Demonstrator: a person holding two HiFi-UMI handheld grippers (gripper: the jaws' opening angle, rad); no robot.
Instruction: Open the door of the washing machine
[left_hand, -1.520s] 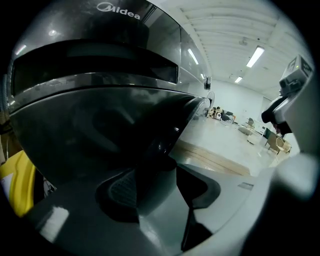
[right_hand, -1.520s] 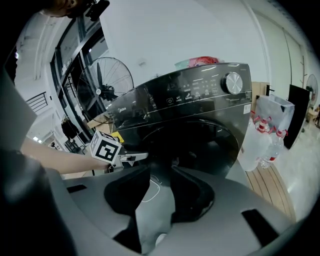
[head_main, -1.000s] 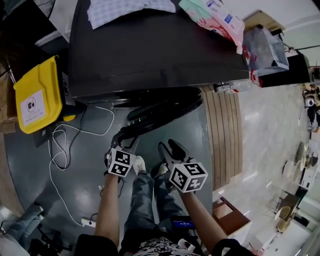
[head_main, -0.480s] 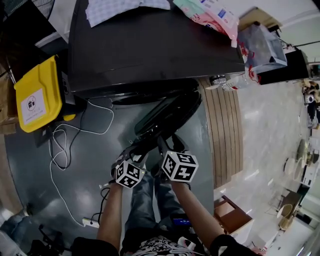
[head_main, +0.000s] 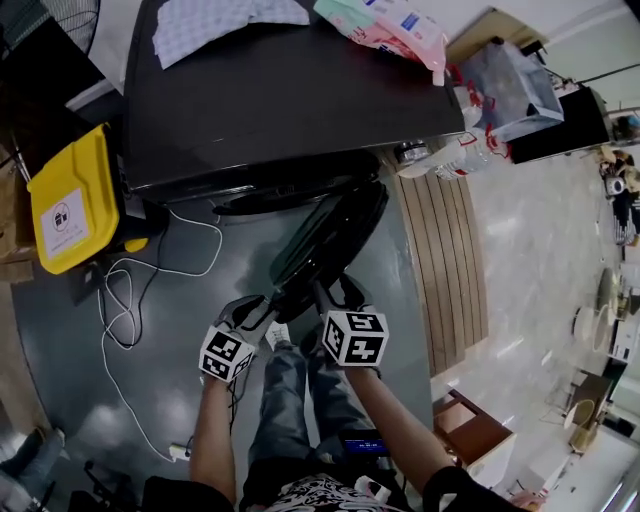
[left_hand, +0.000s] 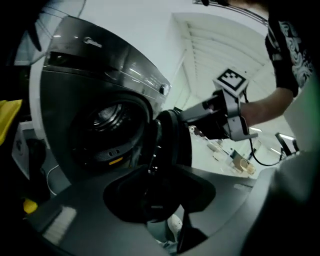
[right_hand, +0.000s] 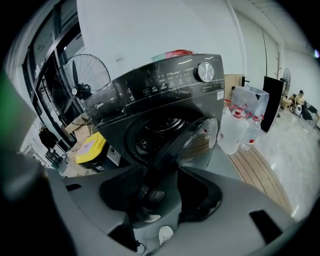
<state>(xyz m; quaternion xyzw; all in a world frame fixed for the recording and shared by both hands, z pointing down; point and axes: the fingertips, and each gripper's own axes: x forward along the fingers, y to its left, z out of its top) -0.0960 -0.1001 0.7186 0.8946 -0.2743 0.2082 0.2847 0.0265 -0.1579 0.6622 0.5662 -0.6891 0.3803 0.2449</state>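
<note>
- Jaws of the left gripper (head_main: 252, 310) are closing on the free rim of the door (head_main: 325, 245), and the rim is filling the gap between them in the left gripper view.
- Jaws of the right gripper (head_main: 335, 295) are closing too, but they are standing wide apart. The same rim is passing between them with floor (head_main: 180, 330) showing beside it, so they are probably not pressing on it.
- Both grippers are sitting close together at the door's outer edge, above the person's shoes.
- Hanging partway open, the door is standing out from the front of the washing machine (head_main: 290, 100), with the drum opening (right_hand: 155, 132) showing behind it.
- Widening the swing is looking like the step in hand. The gripping hand should be following the arc round the hinge, not dragging straight back, and keeping its hold near the free edge without twisting the rim.
- With one gripper pulling, the other should be guiding lightly or staying off, so that the two are not fighting.
- A white cable (head_main: 130, 300) is lying on the floor well to the left, clear of the door's path.
</note>
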